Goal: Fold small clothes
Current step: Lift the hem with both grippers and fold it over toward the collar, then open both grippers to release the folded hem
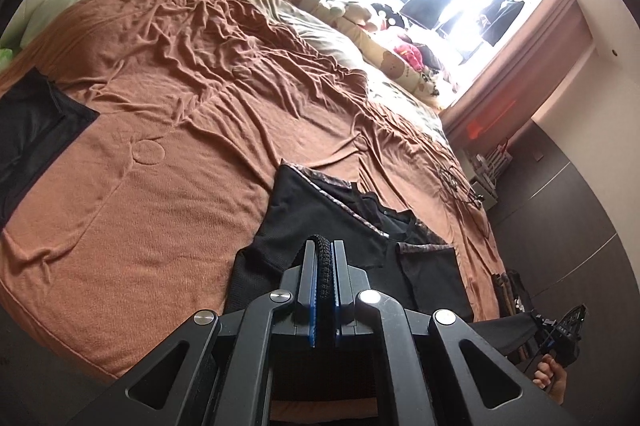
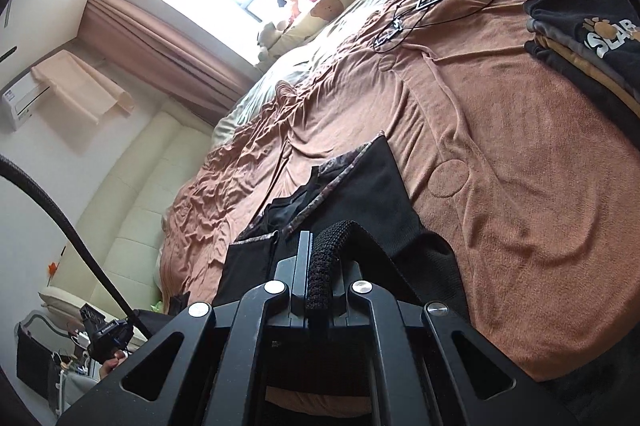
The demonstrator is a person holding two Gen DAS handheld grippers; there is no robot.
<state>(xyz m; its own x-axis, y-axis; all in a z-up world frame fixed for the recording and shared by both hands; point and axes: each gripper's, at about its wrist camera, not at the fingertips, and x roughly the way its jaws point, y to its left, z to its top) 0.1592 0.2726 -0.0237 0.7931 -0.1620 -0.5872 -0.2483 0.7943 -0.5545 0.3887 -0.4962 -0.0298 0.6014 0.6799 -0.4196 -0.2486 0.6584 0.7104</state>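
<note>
A black mesh garment [image 1: 316, 209] with patterned trim lies on the brown blanket near the bed's front edge. It also shows in the right wrist view [image 2: 372, 193]. My left gripper [image 1: 324, 246] is shut on a thick black hem of this garment. My right gripper [image 2: 320, 242] is shut on another part of the same ribbed hem, which bulges up between its fingers. Both grippers hold the near edge lifted a little off the bed. The garment's far part rests flat with a sleeve folded over.
The brown blanket [image 1: 180, 145] covers the bed. A dark garment [image 1: 32, 129] lies at the left. A stack of folded clothes [image 2: 588, 37] sits at the right. Cables and glasses [image 2: 416, 9] lie farther back. Plush toys [image 1: 400, 53] line the window side.
</note>
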